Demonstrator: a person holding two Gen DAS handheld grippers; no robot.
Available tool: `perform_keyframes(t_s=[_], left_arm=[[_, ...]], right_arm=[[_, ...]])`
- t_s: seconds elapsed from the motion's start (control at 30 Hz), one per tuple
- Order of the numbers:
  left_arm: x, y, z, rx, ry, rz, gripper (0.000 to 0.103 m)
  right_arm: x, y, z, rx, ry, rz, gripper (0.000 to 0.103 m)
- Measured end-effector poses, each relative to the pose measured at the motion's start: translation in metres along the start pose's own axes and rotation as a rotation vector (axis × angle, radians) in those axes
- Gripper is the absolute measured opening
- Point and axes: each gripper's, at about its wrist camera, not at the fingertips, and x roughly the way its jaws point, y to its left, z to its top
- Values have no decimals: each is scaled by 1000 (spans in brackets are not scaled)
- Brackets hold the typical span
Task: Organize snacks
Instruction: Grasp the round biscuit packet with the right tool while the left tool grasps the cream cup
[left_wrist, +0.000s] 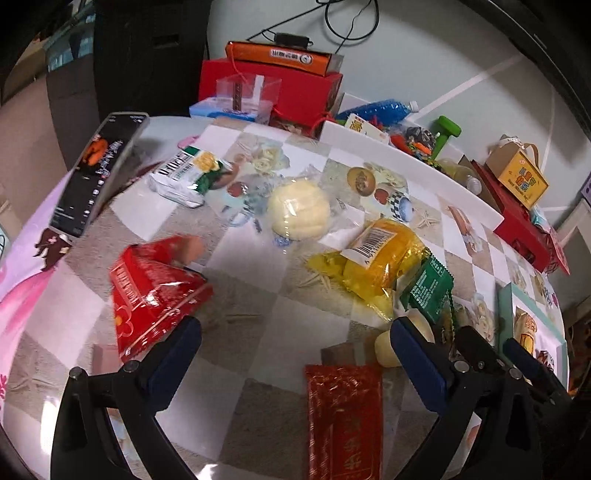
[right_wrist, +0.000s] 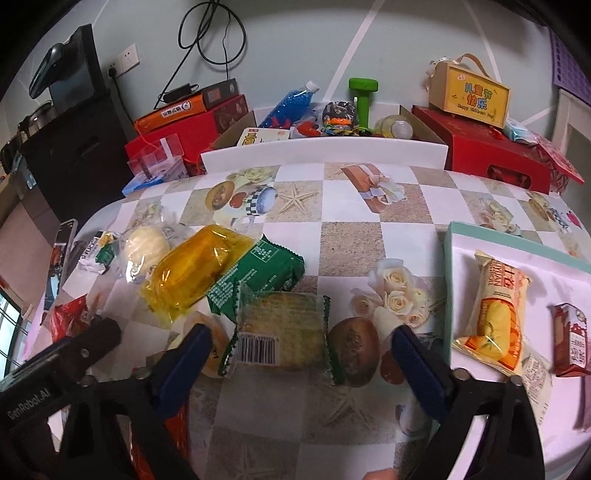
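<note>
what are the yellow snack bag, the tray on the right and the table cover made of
Yellow bag: thin translucent plastic film, glossy, with glare streaks and crinkles. Tray: looks like coated cardboard, matte white inside with a teal rim; could be plastic. Table cover: probably printed vinyl, smooth with a soft sheen.

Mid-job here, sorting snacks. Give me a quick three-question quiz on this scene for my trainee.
1. True or false: the right gripper has its jaws shut on the clear-wrapped square pastry with the barcode.
2. Which packet lies partly on top of the dark green foil snack packet? A) the translucent yellow-wrapped cake B) the pale round bun in clear wrap C) the red shiny pouch
3. Fill in: the mint-rimmed white tray already holds an orange-and-cream bread packet and a small ____ carton.

Key
1. False: the jaws stand open, with the pastry lying between them on the table.
2. A
3. Red
</note>
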Motion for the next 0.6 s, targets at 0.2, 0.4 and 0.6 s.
perform_keyframes(t_s=[0.2,0.4,0.6], left_arm=[[16,-5,6,-51,43,-76,102],[27,-17,4,-44,80,-131,102],[31,-28,2,-40,105,-178,102]], right_arm=[[16,6,-2,-27,31,0,83],[29,3,-5,-13,63,-7,72],[29,-6,-8,4,68,-11,68]])
